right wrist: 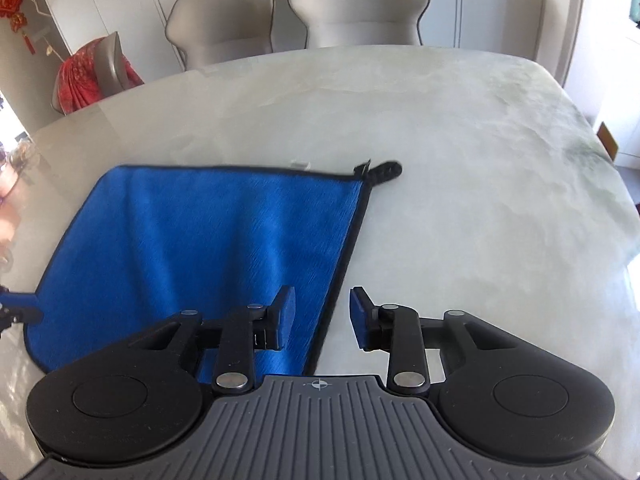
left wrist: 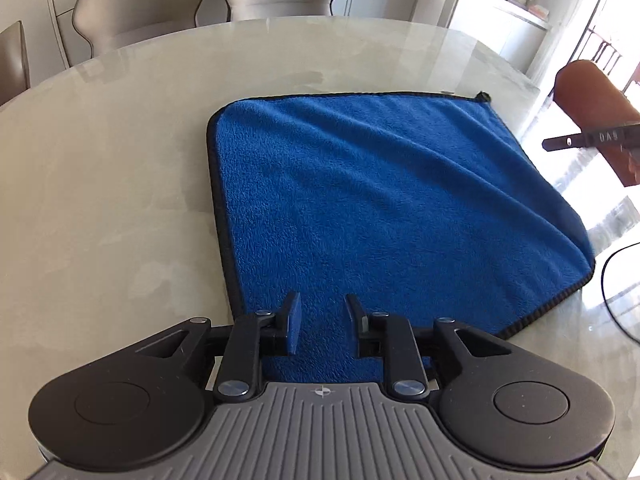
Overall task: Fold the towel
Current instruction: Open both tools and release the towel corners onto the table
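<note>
Pale marble table (left wrist: 120,168) carries the blue towel (left wrist: 380,200), spread flat. Left gripper (left wrist: 322,322) hovers over its near edge, jaws parted, gripping nothing — right gripper (right wrist: 322,314) likewise open above the towel's right hem.

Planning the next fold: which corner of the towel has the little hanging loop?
The far right corner of the blue towel, seen from the right claw's camera. A short black loop sticks out onto the table there; the other visible corners are plain.
</note>
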